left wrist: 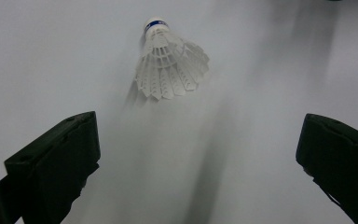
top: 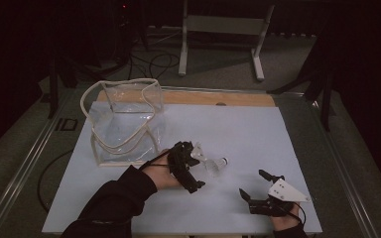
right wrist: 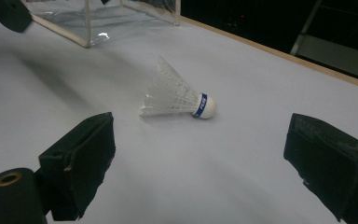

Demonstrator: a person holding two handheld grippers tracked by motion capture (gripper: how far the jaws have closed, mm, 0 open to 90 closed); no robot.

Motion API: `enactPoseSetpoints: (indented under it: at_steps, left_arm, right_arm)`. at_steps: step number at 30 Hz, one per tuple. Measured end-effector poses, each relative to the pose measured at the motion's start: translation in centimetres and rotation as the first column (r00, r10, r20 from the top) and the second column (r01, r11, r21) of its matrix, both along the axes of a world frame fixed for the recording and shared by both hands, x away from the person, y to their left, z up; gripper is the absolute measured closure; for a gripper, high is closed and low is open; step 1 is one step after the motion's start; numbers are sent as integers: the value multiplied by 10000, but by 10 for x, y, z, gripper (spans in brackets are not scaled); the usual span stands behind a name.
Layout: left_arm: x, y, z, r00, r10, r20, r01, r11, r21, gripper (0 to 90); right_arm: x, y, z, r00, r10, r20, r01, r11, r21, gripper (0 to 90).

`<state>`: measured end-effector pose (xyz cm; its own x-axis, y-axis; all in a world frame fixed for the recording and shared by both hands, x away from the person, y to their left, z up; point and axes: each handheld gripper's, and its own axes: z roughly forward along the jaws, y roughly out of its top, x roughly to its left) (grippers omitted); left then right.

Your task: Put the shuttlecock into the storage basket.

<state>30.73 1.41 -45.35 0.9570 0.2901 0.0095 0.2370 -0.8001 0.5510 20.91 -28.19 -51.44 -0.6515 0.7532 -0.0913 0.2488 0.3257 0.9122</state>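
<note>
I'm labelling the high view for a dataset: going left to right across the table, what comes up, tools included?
Clear bag → left tool → shuttlecock → right tool.

Dim room, soft shadows, slight motion blur

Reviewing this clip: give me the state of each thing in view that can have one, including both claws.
Shuttlecock: lying on its side on the white table, free of both claws.
Clear bag: standing upright, top open, nothing visible inside.
Left claw: open, jaws spread, just short of the shuttlecock's feathered end.
Right claw: open, holding nothing, apart from the shuttlecock.
</note>
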Motion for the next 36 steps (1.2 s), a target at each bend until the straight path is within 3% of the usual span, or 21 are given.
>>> enactPoseSetpoints:
  at_steps: [15,21,27,28,36]
  left_arm:
    - [21,-14,-23,9989,204,-418,-193,9995,263,56]
    - [28,-17,-27,9989,355,-315,-343,9987,369,138]
    - [33,-22,-33,9978,479,-460,-450,9971,613,189]
    - [36,-25,-37,9968,531,-598,-486,9960,745,231]
    - [44,-31,-41,9933,807,-826,-739,9939,816,349]
  right_arm:
    - [0,1,-1,10000,42,-47,-42,10000,8,87]
    - [1,1,-1,10000,69,-40,-69,10000,0,87]
    - [1,1,-1,9999,82,-73,-82,10000,28,86]
    - [1,1,-1,9999,90,-71,-90,10000,36,87]
    - [1,1,-1,9999,113,-86,-112,9999,56,87]
